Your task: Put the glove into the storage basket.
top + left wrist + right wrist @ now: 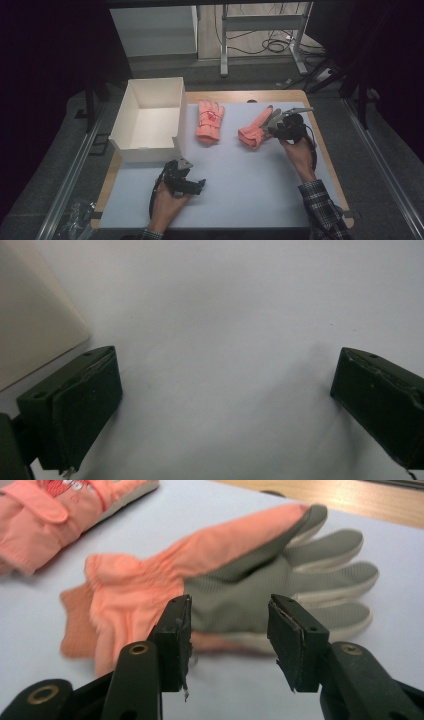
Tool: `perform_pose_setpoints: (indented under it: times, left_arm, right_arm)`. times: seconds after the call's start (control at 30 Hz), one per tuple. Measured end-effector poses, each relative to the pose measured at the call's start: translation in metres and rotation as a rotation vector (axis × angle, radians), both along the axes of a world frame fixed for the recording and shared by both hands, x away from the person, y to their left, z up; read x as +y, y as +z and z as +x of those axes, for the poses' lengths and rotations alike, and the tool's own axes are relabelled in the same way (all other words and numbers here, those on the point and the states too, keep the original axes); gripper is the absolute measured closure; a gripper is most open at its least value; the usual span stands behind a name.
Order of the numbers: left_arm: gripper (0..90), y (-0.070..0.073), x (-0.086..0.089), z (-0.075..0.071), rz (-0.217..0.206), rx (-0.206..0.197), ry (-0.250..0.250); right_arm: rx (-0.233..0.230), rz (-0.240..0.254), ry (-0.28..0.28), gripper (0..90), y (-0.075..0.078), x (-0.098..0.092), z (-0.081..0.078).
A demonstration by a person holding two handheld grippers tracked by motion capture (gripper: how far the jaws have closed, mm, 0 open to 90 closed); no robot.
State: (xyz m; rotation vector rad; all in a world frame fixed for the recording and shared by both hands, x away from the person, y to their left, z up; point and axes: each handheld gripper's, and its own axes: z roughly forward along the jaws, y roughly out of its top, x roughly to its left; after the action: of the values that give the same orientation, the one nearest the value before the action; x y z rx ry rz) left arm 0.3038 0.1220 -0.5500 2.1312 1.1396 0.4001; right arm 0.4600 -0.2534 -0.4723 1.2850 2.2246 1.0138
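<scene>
Two orange gloves lie on the white table cover. One glove [210, 121] lies back up near the box, seen also at the top left of the right gripper view [45, 510]. The other glove [252, 131] lies with its grey palm up [240, 575], cuff to the left. My right gripper [274, 127] sits at this glove's near edge, its jaws [230, 612] partly apart, with the pads not pressing on the cloth. My left gripper [179, 167] rests low at the front left, jaws [225, 375] wide apart over bare cover.
An empty white box [150, 120] stands at the table's back left; its corner [30, 315] shows beside my left jaw. The wooden table edge [360, 500] runs behind the gloves. A metal frame and cables [270, 45] lie beyond the table.
</scene>
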Motion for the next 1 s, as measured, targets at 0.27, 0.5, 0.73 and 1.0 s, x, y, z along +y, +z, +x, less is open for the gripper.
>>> perform_pose_setpoints:
  times: [0.27, 0.5, 0.73, 1.0]
  left_arm:
    - [0.3, 0.0, 0.0, 0.0, 0.0, 0.0, -0.001]
    - [0.3, 0.0, 0.0, 0.0, 0.0, 0.0, 0.0]
    - [0.2, 0.0, 0.0, 0.0, 0.0, 0.0, 0.0]
    - [0.3, 0.0, 0.0, 0.0, -0.002, 0.002, 0.002]
  right_arm:
    - [0.005, -0.053, -0.057, 42.9, -0.007, 0.014, 0.026]
    - [0.073, -0.076, -0.074, 48.0, -0.025, 0.018, 0.04]
    - [0.067, -0.122, -0.103, 77.3, -0.033, 0.029, 0.037]
    - [0.059, -0.098, -0.091, 86.0, -0.029, 0.023, 0.037]
